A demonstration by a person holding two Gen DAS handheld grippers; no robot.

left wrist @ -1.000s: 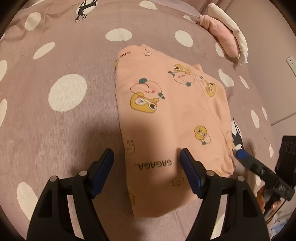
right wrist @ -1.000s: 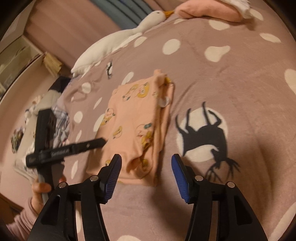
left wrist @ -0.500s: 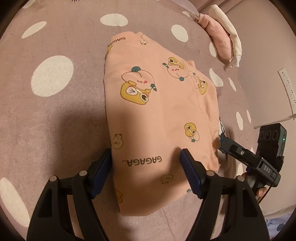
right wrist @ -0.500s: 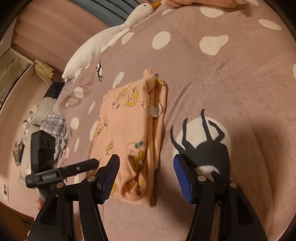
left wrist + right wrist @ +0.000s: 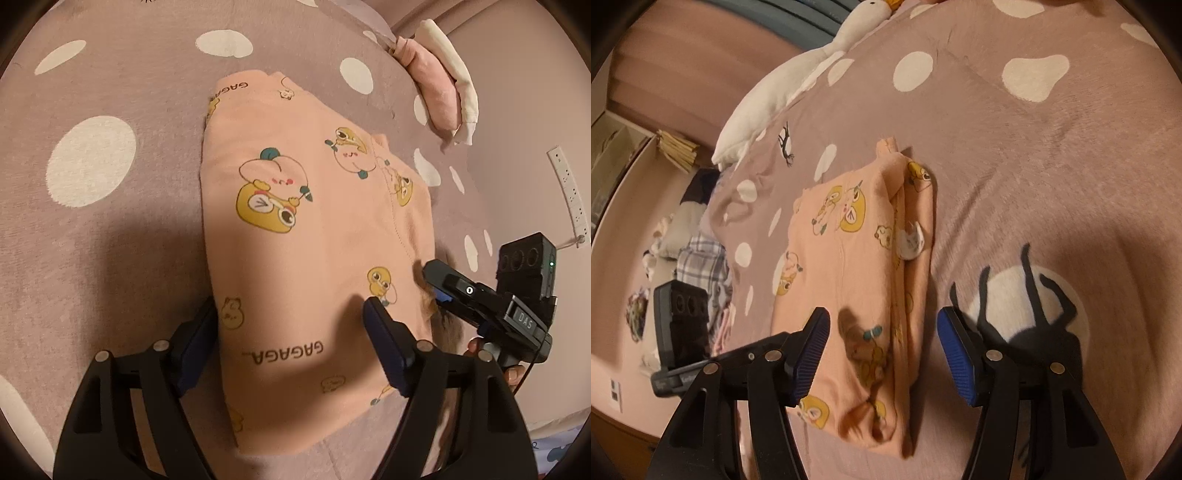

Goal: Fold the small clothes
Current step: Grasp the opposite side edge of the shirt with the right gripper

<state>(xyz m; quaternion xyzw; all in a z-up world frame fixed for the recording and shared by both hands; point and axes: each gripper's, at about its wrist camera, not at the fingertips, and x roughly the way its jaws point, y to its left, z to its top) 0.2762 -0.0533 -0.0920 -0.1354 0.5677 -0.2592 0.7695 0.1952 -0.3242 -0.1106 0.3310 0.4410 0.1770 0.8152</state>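
Lying folded on the mauve bed cover with white spots point(image 5: 92, 162), toward its near edge: a peach cotton garment printed with yellow cartoon ducks point(image 5: 314, 236).

Showing only in the left wrist view: "GAGAGA" lettering on the garment, a rolled pink and cream cloth point(image 5: 439, 92) at the bed's far right edge, a white power strip point(image 5: 569, 192) on the wall. Showing only in the right wrist view: the garment's stacked folded edge, a white plush goose point(image 5: 798, 77) along the far edge, a black deer silhouette point(image 5: 1030, 317) on the cover, a plaid cloth point(image 5: 701, 258) beyond the left edge.

Left gripper point(image 5: 291, 336) straddling the garment's near end, fingers wide and opening, not pressing. Right gripper point(image 5: 882, 343) at the folded edge, fingers half apart, nothing gripped.

Sitting closer to the garment than a second ago, both grippers.
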